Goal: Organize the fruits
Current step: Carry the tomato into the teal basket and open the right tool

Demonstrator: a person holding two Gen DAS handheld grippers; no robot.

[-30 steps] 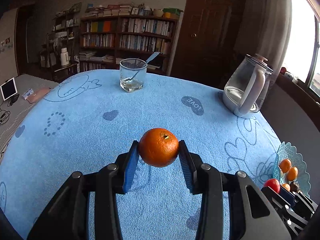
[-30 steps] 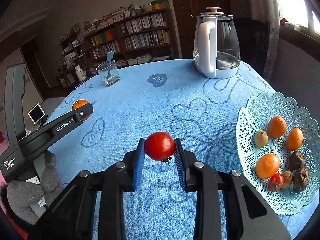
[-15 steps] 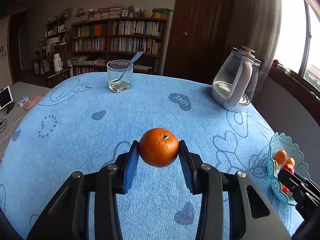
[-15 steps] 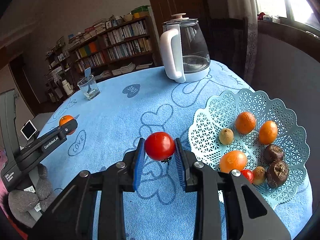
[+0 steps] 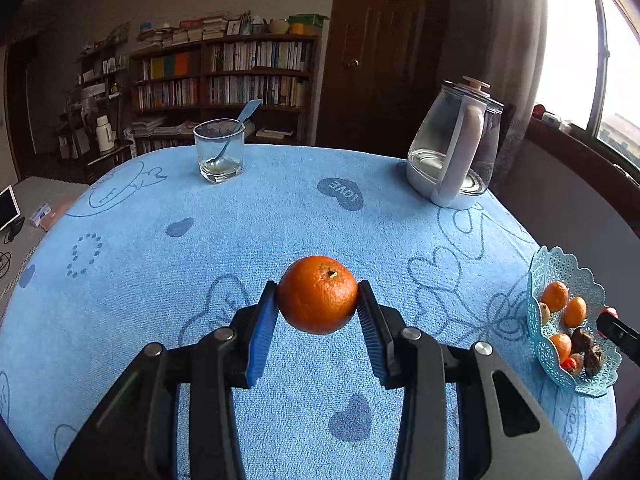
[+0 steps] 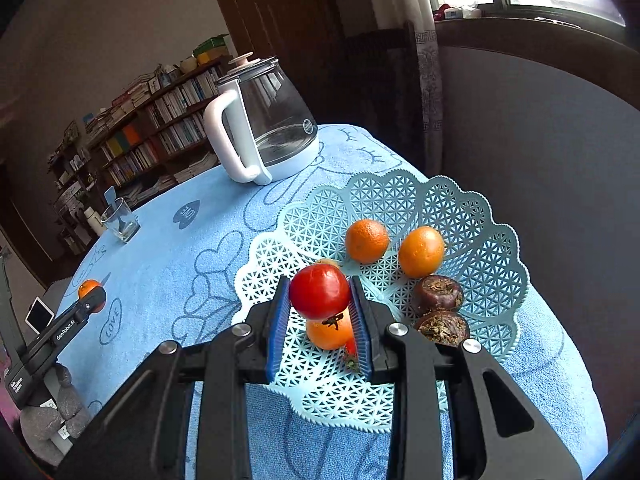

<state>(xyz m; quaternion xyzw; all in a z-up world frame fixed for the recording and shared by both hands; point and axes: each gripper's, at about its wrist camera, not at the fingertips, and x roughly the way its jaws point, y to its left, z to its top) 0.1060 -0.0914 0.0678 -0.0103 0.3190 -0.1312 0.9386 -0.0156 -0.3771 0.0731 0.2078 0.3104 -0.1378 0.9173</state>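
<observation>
right gripper (image 6: 320, 320): pinching the red tomato (image 6: 319, 291), hanging above the basket (image 6: 480, 216)
left gripper (image 5: 318, 320): pinching the orange (image 5: 317, 294), holding it above the blue cloth (image 5: 160, 264), well apart from the basket (image 5: 560, 264)
step: tomato drop-off is looking like the step underway
next: calling for lowering, then spreading fingers, avoiding the fruit underneath

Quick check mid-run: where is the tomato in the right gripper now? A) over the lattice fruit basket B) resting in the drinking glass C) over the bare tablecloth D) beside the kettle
A: the right gripper holds the tomato over the lattice fruit basket, above an orange lying in it.
</observation>
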